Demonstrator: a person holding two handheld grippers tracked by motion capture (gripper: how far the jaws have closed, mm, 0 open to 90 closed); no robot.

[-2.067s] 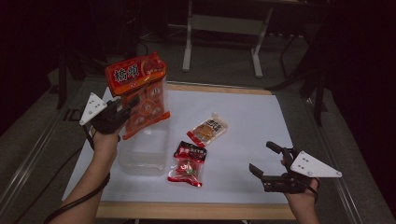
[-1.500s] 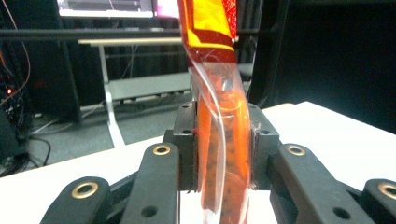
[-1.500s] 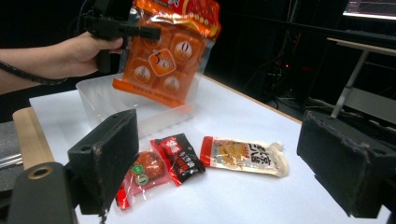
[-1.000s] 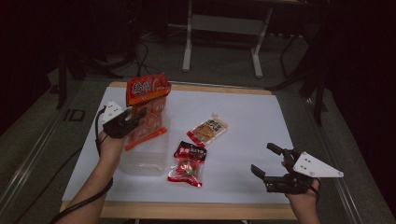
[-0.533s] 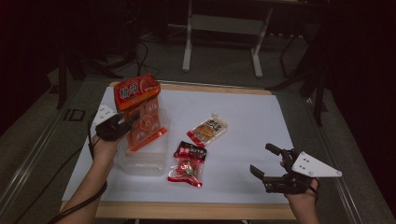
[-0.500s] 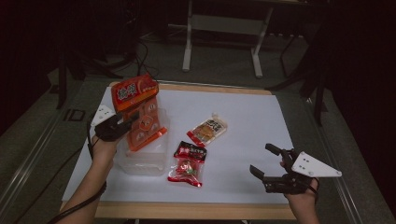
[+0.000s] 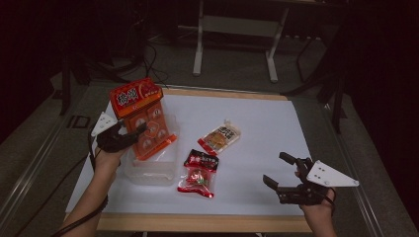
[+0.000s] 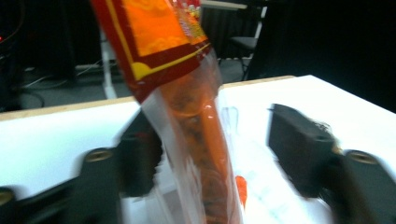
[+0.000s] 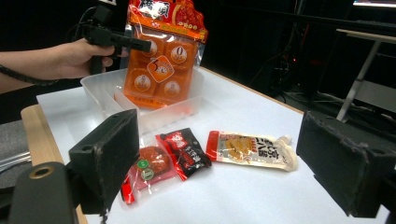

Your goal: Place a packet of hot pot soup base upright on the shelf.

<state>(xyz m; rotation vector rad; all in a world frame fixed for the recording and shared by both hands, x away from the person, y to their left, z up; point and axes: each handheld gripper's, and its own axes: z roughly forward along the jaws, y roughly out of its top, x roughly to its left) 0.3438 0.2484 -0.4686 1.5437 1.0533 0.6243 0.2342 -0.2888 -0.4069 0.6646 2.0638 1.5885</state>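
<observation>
Orange snack bag (image 8: 187, 93) between left gripper (image 8: 219, 154) jaws, unpressed

Your left gripper view cuts the orange snack bag (image 8: 187, 116) at twelve and six o'clock; its print blurs.

A dim lab: white-topped table (image 7: 257, 123), trailing floor cables (image 7: 148, 54), metal stand legs (image 7: 200, 44).

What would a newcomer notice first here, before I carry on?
The big orange snack bag stands upright in the clear plastic bin at the table's left, between the left gripper jaws, which have just been opening. Two smaller packets, a red-and-black one and a pale pouch, lie mid-table, while the right gripper waits open near the front edge.
</observation>
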